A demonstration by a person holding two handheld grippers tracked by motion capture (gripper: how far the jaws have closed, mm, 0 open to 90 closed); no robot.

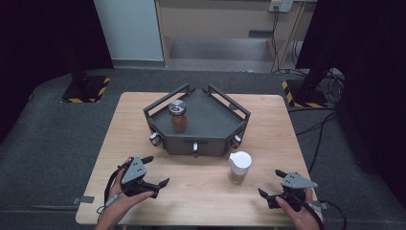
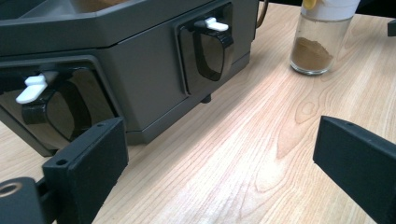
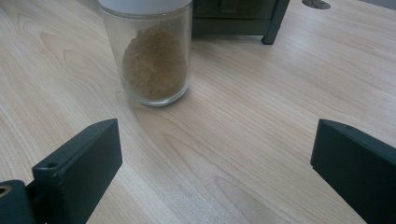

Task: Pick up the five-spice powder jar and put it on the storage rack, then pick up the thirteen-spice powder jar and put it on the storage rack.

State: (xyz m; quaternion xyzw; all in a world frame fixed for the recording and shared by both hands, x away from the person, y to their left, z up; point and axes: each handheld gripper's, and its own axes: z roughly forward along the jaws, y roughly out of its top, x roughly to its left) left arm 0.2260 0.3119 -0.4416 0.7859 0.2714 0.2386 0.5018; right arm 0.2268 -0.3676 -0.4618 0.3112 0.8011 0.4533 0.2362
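High view: fixed overhead, looking forward and down on the whole table (image 1: 143,115). Left gripper view: low, close, facing the grey rack (image 2: 154,60) just beyond its jaws, the white-capped jar (image 2: 317,46) farther off past the right jaw. Right gripper view: low, close, same jar ahead of the left jaw. All three views share jar and rack.

Wooden table (image 1: 206,191) on grey floor (image 1: 52,143), dark grey tray (image 1: 210,120) with rails and white-tipped latches (image 2: 212,23), brown-filled jar with metal lid (image 1: 178,116) standing upright inside it, wall socket (image 1: 280,5) probably behind.
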